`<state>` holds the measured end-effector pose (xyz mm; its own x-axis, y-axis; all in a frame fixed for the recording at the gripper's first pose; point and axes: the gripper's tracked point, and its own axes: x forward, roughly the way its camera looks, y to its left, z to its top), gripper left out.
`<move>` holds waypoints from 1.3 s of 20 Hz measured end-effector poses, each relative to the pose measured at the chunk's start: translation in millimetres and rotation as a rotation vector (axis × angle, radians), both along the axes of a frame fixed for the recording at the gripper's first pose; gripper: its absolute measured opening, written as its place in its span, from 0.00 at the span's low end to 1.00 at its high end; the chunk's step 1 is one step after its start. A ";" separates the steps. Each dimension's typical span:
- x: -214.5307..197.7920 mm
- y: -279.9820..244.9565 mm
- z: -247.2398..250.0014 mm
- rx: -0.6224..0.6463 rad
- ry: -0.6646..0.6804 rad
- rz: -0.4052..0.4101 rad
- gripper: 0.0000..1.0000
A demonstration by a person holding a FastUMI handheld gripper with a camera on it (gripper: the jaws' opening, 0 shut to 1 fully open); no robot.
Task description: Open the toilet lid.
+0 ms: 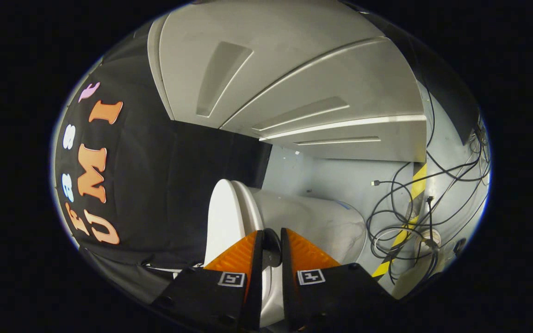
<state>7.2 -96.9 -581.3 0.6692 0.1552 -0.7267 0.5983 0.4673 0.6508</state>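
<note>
The view is rolled on its side, so the white toilet lid (222,217) shows to the left of the bowl (322,222), and the floor lies beyond the bowl. The lid lies close against the bowl's top. My gripper (271,240) is at the lid's front rim with its fingers drawn close together. One finger is over the lid and the other is on the bowl side. A strip of the white rim (271,286) runs through the narrow gap between them, with a small dark spot near the tips. The fingers hide the rest of the front edge.
Black cloth wall (164,194) stands beside the toilet on the lid side. Loose black cables (400,217) and a yellow-black tape stripe (407,222) lie on the grey floor past the bowl. Grey wall panels (294,83) rise behind the toilet.
</note>
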 end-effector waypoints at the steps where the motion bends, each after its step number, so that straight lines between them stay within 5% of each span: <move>1: 6.6 2.4 -5.2 0.011 -0.006 -0.014 0.20; 3: 2.8 0.5 5.2 0.022 -0.005 -0.022 0.12; 13: 10.4 13.7 42.5 -0.075 -0.038 0.084 0.11; 26: 44.4 46.3 105.7 -0.212 -0.131 0.063 0.10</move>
<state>51.6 -50.6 -475.7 0.7537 0.0531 -0.6551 0.4804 0.6357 0.6042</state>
